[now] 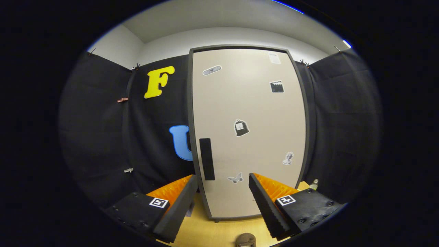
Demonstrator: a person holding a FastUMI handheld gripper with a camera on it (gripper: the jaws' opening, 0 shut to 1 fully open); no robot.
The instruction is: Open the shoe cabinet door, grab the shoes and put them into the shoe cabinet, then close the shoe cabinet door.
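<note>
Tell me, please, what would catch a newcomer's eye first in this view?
The tall pale shoe cabinet door stands shut straight ahead, dotted with small stickers. A dark vertical handle sits low near its left edge, just beyond the left jaw. The gripper has its jaws wide apart with nothing between them, above the wooden floor.

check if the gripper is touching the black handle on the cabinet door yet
Apart. In the gripper view the gripper is open, its fingers spread wide with the door beyond them, and the handle sits above the left fingertip with pale door showing between.
</note>
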